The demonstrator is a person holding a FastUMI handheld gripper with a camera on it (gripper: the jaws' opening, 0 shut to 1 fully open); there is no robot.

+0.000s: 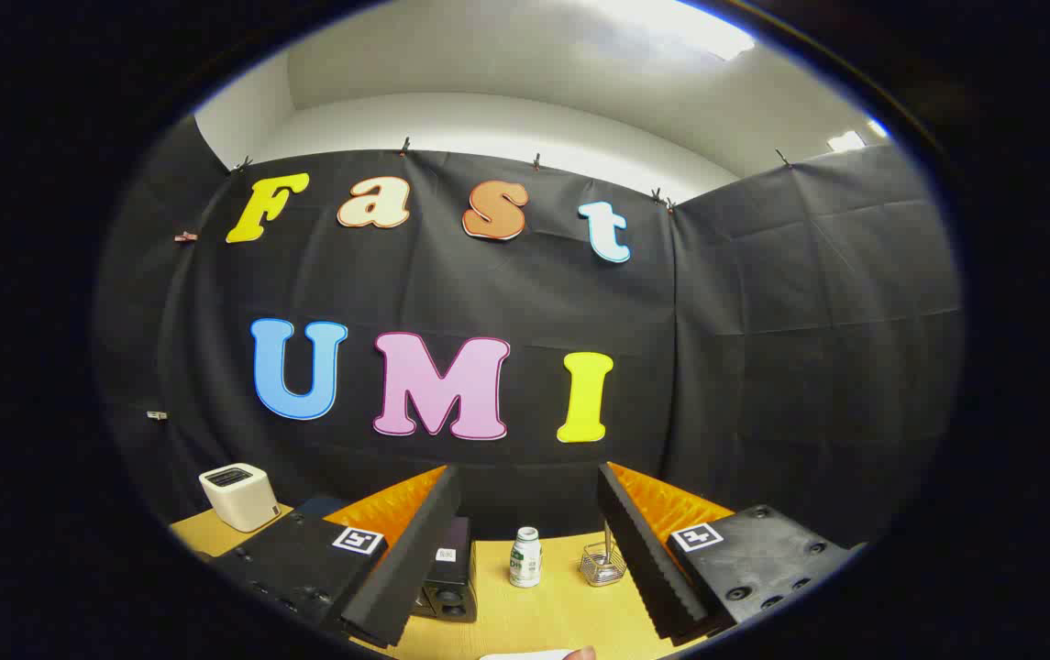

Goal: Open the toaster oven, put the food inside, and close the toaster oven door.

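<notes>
While parted, tool (525, 559) facing bottle (525, 557).

bright ceiling glare | booth wall dim | edges bowed | focus sharp

The table (543, 614) is a light yellowish wood tone. On it, a small bottle (525, 557) is white with a green label and a pale cap, and a wire basket (602, 565) beside it is silvery. A boxy appliance (238, 496) off to the side is cream with a dark top panel, and a speaker (448, 587) is black. The tongs (525, 559), spread apart, carry black-and-white square markers on their mounts.
</notes>
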